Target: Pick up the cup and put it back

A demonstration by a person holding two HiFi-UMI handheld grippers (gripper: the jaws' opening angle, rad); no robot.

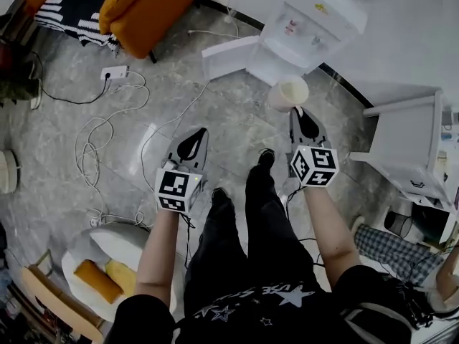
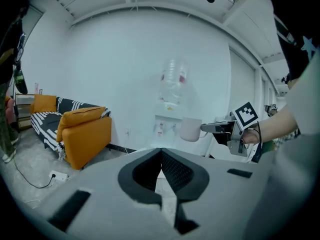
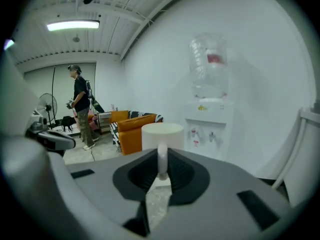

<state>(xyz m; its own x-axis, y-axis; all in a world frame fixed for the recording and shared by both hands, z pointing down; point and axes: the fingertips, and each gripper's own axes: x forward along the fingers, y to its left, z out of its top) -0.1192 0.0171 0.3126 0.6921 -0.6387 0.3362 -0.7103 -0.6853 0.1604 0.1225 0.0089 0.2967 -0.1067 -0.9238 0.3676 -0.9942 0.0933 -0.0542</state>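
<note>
A white cup (image 1: 288,92) hangs in the air in front of the water dispenser (image 1: 310,21), held by its handle. My right gripper (image 1: 300,115) is shut on that handle; in the right gripper view the cup (image 3: 162,135) stands upright just beyond the jaws, its handle pinched between the pads. My left gripper (image 1: 193,142) hovers over the floor to the left, shut with nothing in it. In the left gripper view the cup (image 2: 190,129) and the right gripper (image 2: 212,128) show to the right, with the water dispenser (image 2: 170,116) behind.
An orange sofa (image 1: 147,6) stands at the far left, with a power strip (image 1: 115,72) and loose cables (image 1: 93,149) on the stone floor. A white cabinet (image 1: 409,145) is at the right. A person (image 3: 80,106) stands far off in the right gripper view.
</note>
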